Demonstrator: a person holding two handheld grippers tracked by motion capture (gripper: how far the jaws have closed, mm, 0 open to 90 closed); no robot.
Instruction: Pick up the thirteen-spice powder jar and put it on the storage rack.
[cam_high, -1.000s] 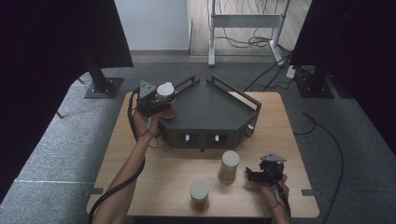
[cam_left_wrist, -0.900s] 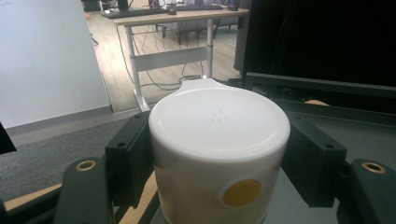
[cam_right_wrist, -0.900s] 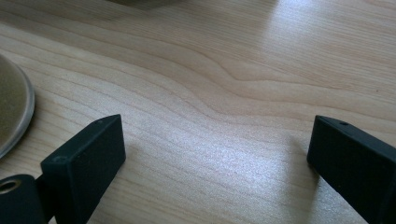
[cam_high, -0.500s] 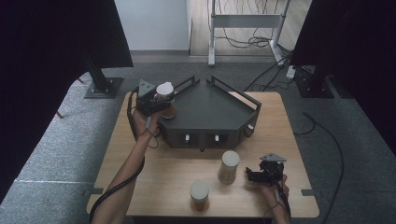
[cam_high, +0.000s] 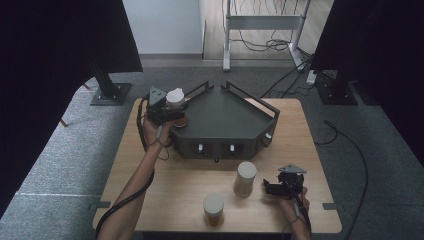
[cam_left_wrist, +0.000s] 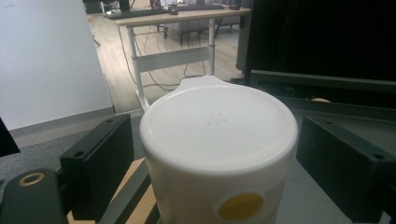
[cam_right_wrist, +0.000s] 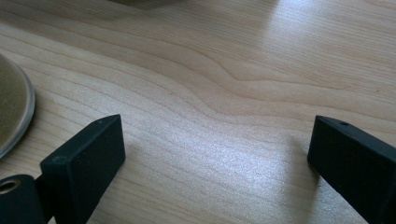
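Observation:
A white-lidded jar (cam_high: 175, 97) with a brown base stands on the left corner of the dark angular tray (cam_high: 225, 120). My left gripper (cam_high: 176, 116) reaches around it from the left. Its jaws have just been opening, and in the left gripper view the jar (cam_left_wrist: 219, 154) sits between the pads (cam_left_wrist: 100, 163) with a narrow gap on each side. My right gripper (cam_high: 267, 187) rests low over the wooden table near its front right edge. Its jaws stand wide apart in the right gripper view (cam_right_wrist: 215, 154), with bare wood between them.
Two more lidded jars stand on the table in front of the tray, one (cam_high: 245, 177) just left of my right gripper and one (cam_high: 213, 207) nearer the front edge. A jar's round rim (cam_right_wrist: 14, 112) shows at the left of the right gripper view. The tray has raised rails along its back.
In the high view both hands and all the jars stay where they were; no shift shows there.

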